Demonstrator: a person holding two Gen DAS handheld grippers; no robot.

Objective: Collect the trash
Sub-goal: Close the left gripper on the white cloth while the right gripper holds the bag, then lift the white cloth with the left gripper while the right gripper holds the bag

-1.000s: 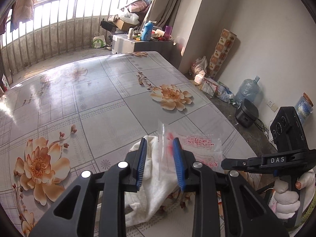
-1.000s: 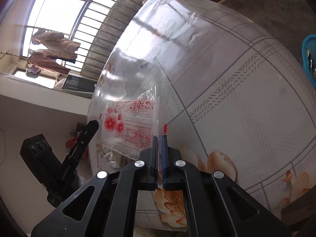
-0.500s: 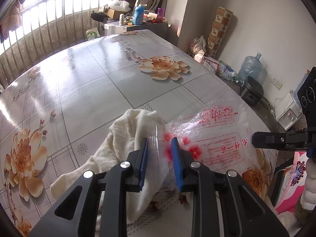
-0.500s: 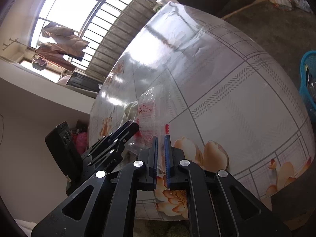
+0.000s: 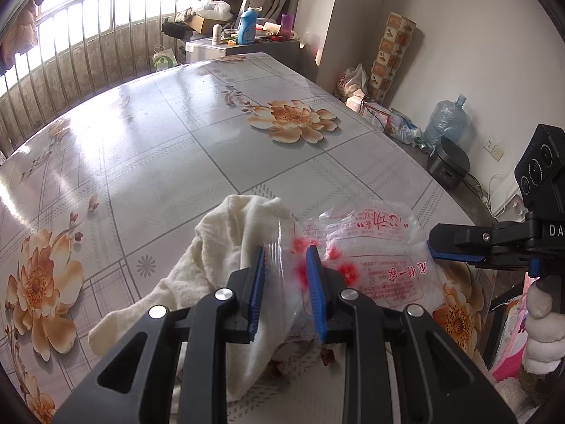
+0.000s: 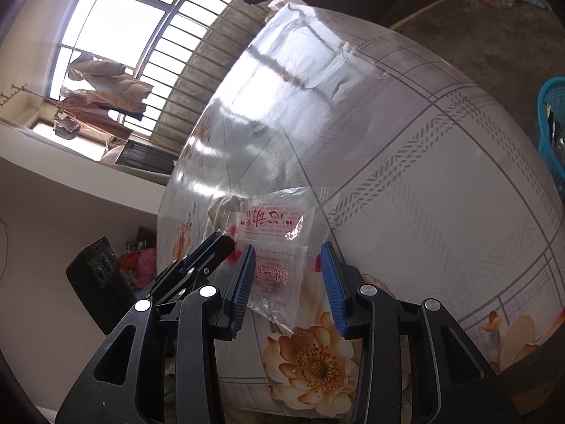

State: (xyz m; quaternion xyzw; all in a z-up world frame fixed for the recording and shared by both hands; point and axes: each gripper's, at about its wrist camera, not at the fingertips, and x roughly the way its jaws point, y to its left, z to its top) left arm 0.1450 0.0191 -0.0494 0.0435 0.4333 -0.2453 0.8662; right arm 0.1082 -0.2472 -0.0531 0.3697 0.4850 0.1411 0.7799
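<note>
The left wrist view showed the clear plastic bag (image 5: 367, 258) with red print lying crumpled on the flowered counter (image 5: 176, 148), its open edge bunched between the blue pads of the left gripper (image 5: 284, 275); the jaws stood narrowly apart with the film gathered between them, and whether the pads truly pinched it could not be told. A cream cloth (image 5: 226, 258) lay on the counter, touching the bag from about 9 o'clock and passing under the left jaw. At 3 o'clock in that view the right gripper (image 5: 438, 247) came in sideways, its tip at the bag's far edge, with a white-gloved hand (image 5: 540, 325) on its handle.

Only the right wrist view showed the jaws of the right gripper (image 6: 287, 272) from behind: they were opening, with the bag (image 6: 279, 247) between them and neither pad pressing on it. It also showed the left gripper (image 6: 212, 251) at 9 o'clock of the bag, and a blue basket (image 6: 551, 123) on the floor at 3 o'clock, its contents too dark to tell.

Only the left view showed a water jug (image 5: 446, 120) by the wall at 2 o'clock; whether it held anything could not be told
</note>
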